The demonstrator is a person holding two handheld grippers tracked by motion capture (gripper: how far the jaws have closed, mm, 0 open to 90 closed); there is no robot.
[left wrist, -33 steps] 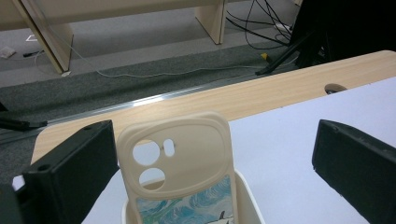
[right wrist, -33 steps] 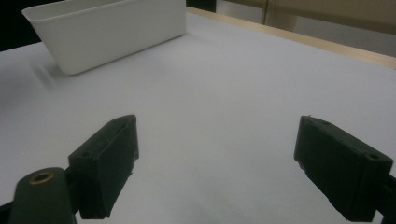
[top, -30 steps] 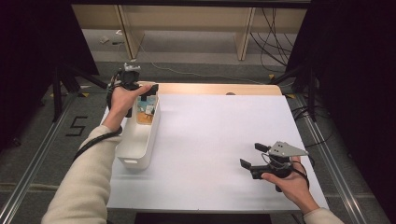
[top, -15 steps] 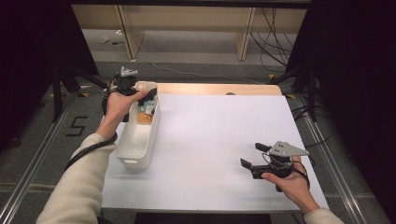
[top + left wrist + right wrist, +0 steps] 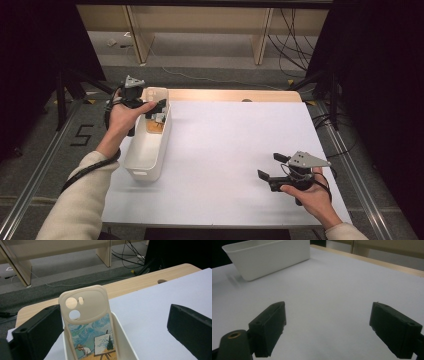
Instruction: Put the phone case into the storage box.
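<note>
We've got the left gripper (image 5: 159, 107) at the far-left corner of the surface (image 5: 235, 150), over the far end of the white bin (image 5: 147, 150), jaws spread wide on either side of the phone case (image 5: 88, 325) with visible gaps, so nothing is pinched. The case stands upright at the far end of the bin, leaning against its end wall, lower part down inside. We read this as placement basically done: the case is in the bin and free of the jaws; what's left is to back the left gripper away, and maybe check the case doesn't tip, since it's propped rather than lying flat. We can't tell whether more items go in; something orange sits in the bin below the gripper in the high view, too small to identify. Case look: beige, likely soft plastic, rounded corners, raised camera block with two round cutouts and a small oval one, and a printed painting on the back (swirly blue sky, a figure in a hat, an easel with canvas). The right gripper (image 5: 272, 167) idles low near the near-right corner of the surface, jaws spread and empty, pointing across toward the bin.
</note>
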